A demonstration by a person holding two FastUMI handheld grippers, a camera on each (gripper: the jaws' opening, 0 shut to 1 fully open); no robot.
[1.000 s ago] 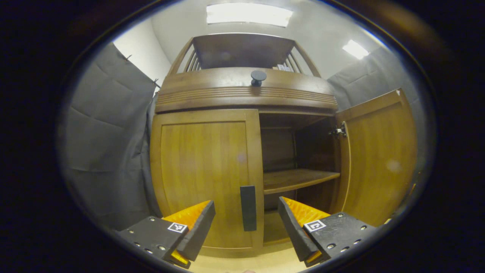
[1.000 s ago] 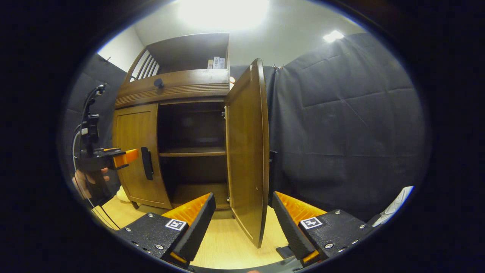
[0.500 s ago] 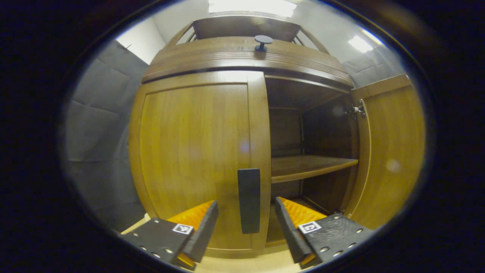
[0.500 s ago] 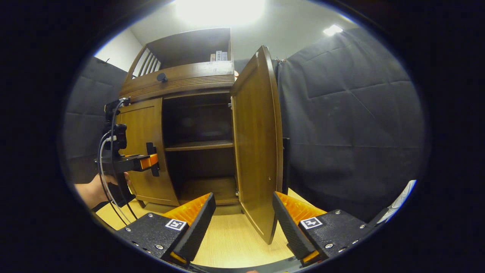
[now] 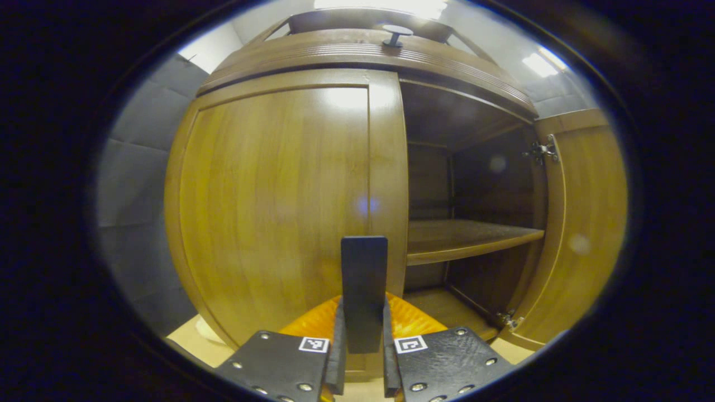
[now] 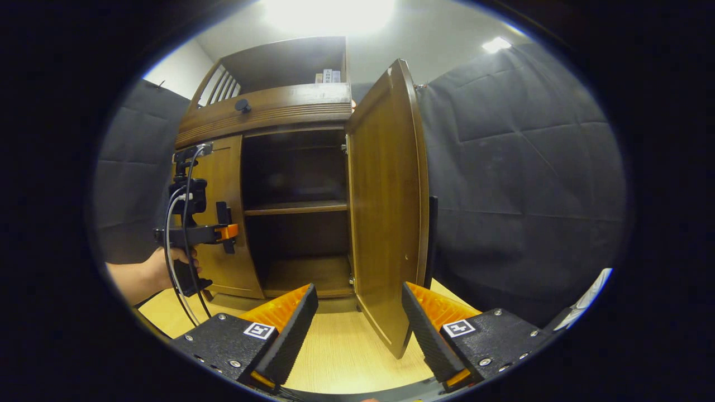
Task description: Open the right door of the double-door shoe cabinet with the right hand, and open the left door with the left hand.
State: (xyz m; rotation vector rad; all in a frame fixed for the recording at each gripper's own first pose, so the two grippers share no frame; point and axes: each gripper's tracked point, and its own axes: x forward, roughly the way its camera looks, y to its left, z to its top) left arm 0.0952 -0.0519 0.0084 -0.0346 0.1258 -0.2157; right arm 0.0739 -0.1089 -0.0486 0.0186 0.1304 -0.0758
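Note:
The wooden shoe cabinet's left door [image 5: 273, 195] is closed; its dark upright handle [image 5: 363, 290] stands at the door's inner edge. My left gripper [image 5: 361, 349] is shut on that handle, a finger pressing each side. In the right gripper view the left gripper [image 6: 226, 230] is held by a hand [image 6: 151, 273] at the left door [image 6: 220, 223]. The right door [image 6: 388, 201] stands swung wide open, showing a dark inside with a shelf [image 6: 296, 207]. My right gripper [image 6: 359, 324] is open and holds nothing, hanging back from the right door's lower edge.
The open right door [image 5: 581, 223] and the shelf [image 5: 469, 237] lie to the right in the left gripper view. A round knob [image 5: 395, 34] sits on the drawer front above. Black cloth wall [image 6: 519, 184] hangs right of the cabinet. Light wood floor [image 6: 341, 357] lies below.
My left gripper moved in to the left door's handle and shut on it. The right gripper drifted slightly, staying open; the right door stays wide open.

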